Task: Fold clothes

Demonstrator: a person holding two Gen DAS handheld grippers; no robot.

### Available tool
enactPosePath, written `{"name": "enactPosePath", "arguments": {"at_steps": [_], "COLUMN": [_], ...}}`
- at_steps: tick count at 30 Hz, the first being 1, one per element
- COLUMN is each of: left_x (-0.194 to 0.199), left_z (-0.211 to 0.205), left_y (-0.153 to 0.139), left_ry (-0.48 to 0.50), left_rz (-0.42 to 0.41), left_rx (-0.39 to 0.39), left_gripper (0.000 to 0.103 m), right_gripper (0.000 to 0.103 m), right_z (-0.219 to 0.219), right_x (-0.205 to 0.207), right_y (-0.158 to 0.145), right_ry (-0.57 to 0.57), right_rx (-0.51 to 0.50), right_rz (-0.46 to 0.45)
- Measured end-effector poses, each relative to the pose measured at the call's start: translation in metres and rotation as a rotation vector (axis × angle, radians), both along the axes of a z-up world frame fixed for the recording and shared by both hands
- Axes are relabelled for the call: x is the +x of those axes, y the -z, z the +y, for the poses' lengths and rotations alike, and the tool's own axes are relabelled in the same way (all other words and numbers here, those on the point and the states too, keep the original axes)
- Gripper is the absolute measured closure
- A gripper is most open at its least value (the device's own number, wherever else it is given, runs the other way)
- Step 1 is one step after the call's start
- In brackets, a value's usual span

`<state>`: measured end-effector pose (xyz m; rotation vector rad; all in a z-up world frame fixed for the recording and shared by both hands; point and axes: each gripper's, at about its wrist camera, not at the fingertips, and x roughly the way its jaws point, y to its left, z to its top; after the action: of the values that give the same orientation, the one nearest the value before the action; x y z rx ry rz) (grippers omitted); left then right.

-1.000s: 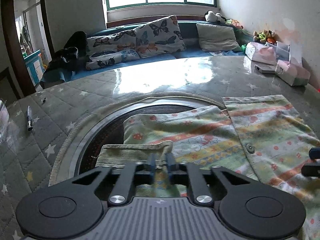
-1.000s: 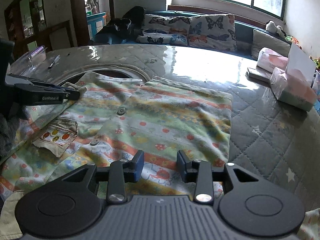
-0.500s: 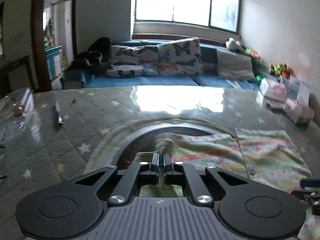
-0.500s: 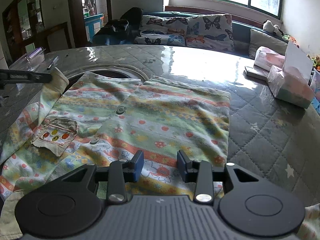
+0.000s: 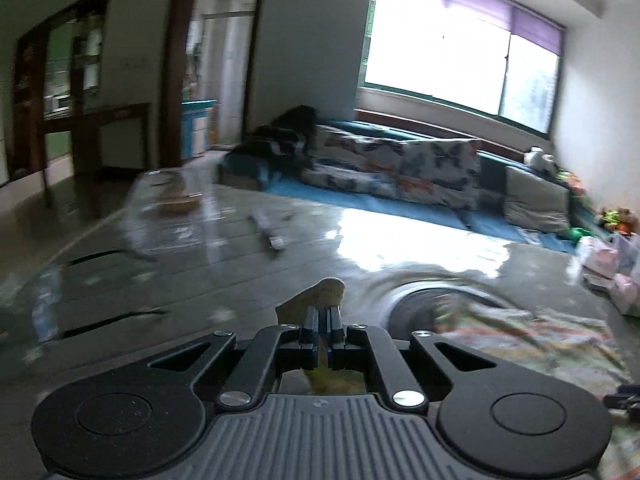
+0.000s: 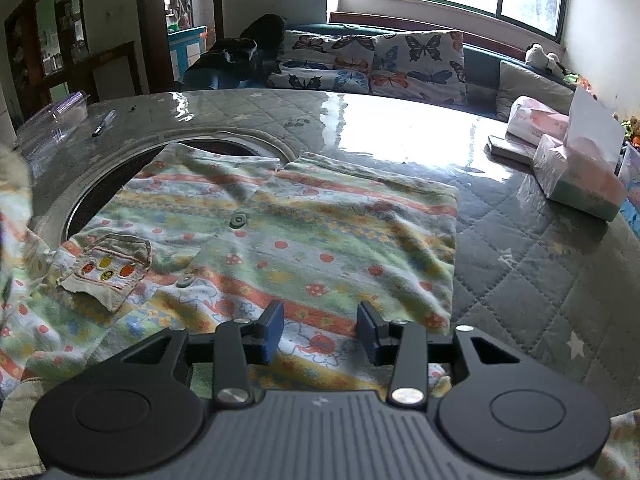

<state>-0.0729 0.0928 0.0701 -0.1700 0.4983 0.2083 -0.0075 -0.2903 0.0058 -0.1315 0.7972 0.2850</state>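
A striped, patterned child's shirt (image 6: 320, 236) with buttons and a beige chest pocket (image 6: 108, 268) lies spread on the quilted table (image 6: 540, 280). My left gripper (image 5: 323, 316) is shut on the shirt's beige sleeve cuff (image 5: 320, 296) and holds it lifted above the table; the rest of the shirt (image 5: 520, 340) lies blurred to the right. The raised sleeve (image 6: 16, 184) shows at the left edge of the right wrist view. My right gripper (image 6: 320, 332) is open and empty, just above the shirt's near hem.
Tissue packs (image 6: 576, 176) and a small flat box (image 6: 508, 148) sit at the table's right. A pen (image 6: 102, 122) and a clear plastic box (image 6: 52, 124) lie at the far left. A round dark recess (image 6: 100, 200) lies under the shirt. A cushioned bench (image 6: 380, 60) runs behind.
My left gripper has lifted the sleeve cuff higher and swung leftward, so its view is blurred. My right gripper has stayed open over the hem.
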Motion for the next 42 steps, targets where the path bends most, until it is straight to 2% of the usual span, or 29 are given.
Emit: {"name": "enactPosePath", "arguments": {"at_steps": [7,10,15,19,25,31,34,42], "left_x": [-0.033,-0.044,-0.052,-0.050,-0.049,-0.053,-0.055,-0.028], "left_z": [0.040,0.048,0.047,0.050,0.055,0.061,0.054,0.003], "left_y": [0.031,0.046,0.060,0.060,0.060,0.054,0.044,0.043], "left_ry": [-0.122,-0.148,-0.176,-0.182,-0.213,-0.255,-0.220,-0.003], "left_rz": [0.103,0.147,0.179,0.180,0.197,0.215,0.188,0.180], "left_rx": [0.039,0.035,0.071,0.055,0.075,0.096,0.091,0.019], "left_gripper": [0.099,0.099,0.099,0.099,0.083,0.083,0.083,0.083], "right_gripper": [0.060,0.060,0.059,0.059,0.059,0.058,0.058,0.058], "right_z": [0.002,0.003,0.008,0.008,0.009,0.010,0.010,0.029], "right_x": [-0.006,-0.009,-0.011,-0.012,-0.022,-0.036,-0.043,-0.059], "right_y": [-0.002,-0.003,-0.002,-0.002,-0.006,-0.009,-0.010,-0.011], "right_ry": [-0.005,-0.007,-0.015,-0.009,-0.039,-0.079,-0.099,-0.155], "right_rx": [-0.029,-0.041,-0.056,-0.054,-0.048,-0.043,-0.041,-0.048], "right_rz": [-0.004,-0.006,-0.002,-0.005,-0.012,-0.016,-0.018,-0.016]}}
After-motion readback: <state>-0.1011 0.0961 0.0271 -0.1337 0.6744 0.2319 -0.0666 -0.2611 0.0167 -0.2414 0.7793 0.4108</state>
